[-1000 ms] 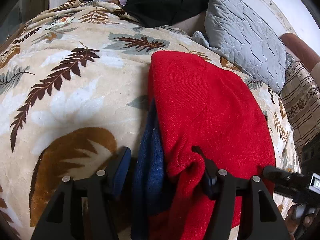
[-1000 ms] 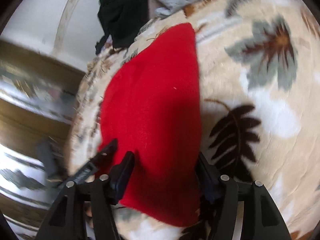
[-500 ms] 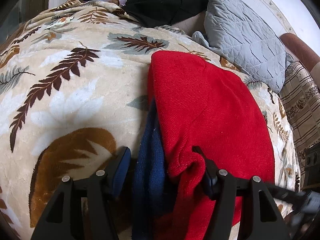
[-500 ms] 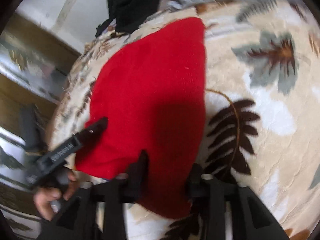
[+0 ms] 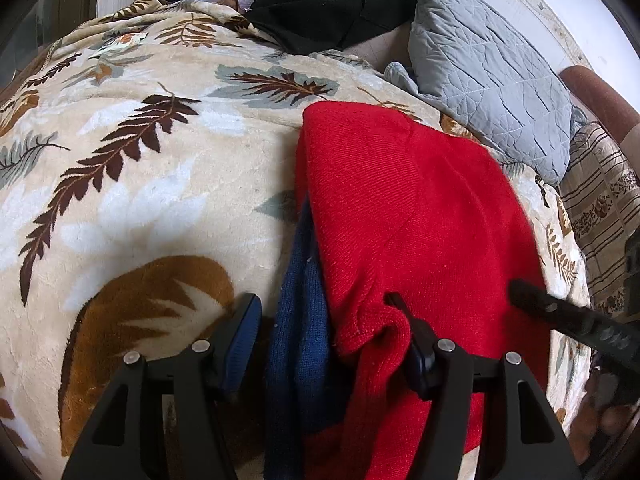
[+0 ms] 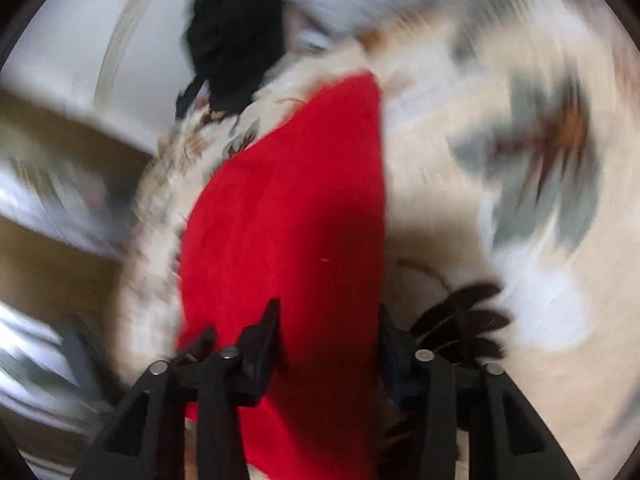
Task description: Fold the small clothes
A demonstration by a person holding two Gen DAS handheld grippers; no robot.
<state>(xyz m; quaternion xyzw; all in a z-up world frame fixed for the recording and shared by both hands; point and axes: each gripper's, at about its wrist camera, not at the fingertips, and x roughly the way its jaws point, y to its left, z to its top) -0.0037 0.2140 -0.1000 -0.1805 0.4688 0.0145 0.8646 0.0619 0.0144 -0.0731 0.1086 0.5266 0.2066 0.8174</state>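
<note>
A red knit garment (image 5: 416, 216) with a blue inner layer (image 5: 298, 344) lies on a leaf-patterned blanket (image 5: 132, 184). My left gripper (image 5: 326, 332) is open, its fingers straddling the garment's near edge where red and blue cloth bunch between them. In the blurred right wrist view the red garment (image 6: 296, 216) runs away from me, and my right gripper (image 6: 328, 332) is open with the cloth's near end between its fingers. The right gripper's finger also shows at the right of the left wrist view (image 5: 572, 320).
A grey quilted pillow (image 5: 492, 76) and a heap of black clothing (image 5: 320, 0) lie at the bed's far end. A striped cover (image 5: 600, 216) drops off on the right. Wooden furniture (image 6: 48, 184) stands left of the bed in the right wrist view.
The right gripper has swung fast, so its view is blurred, and its fingers stand wider apart than half a second ago. The left gripper and the cloth between its fingers have hardly moved.
</note>
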